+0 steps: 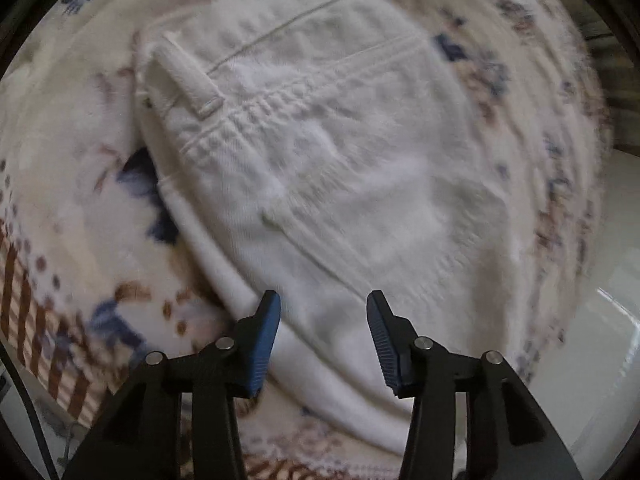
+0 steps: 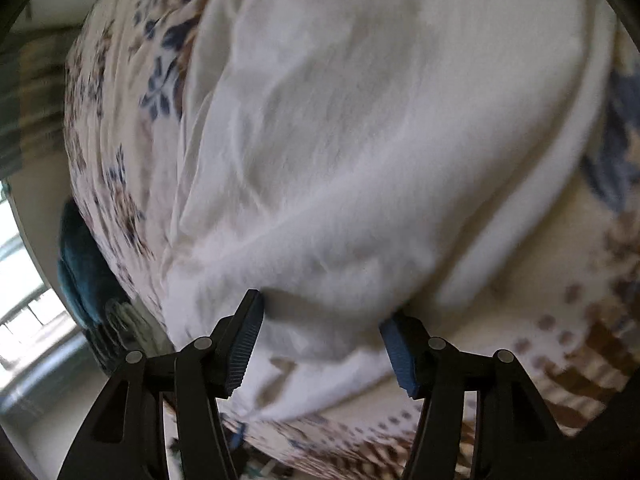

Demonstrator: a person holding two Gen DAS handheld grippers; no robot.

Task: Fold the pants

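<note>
both grippers (image 1: 324, 300) (image 2: 320, 308) gape over white pants (image 1: 320, 160) on blanket (image 1: 60, 180).

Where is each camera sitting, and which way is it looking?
Left wrist: on the left gripper, looking steeply down at white folded pants with a belt loop; open blue-padded jaws show.
Right wrist: on the right gripper, looking down at the pants' plain cloth; spread jaws show.
Shared: the pants and floral blanket.

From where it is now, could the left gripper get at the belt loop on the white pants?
Probably yes. The left gripper stands open over the white pants, and the belt loop lies exposed on top farther up, with only flat fabric between them.
</note>
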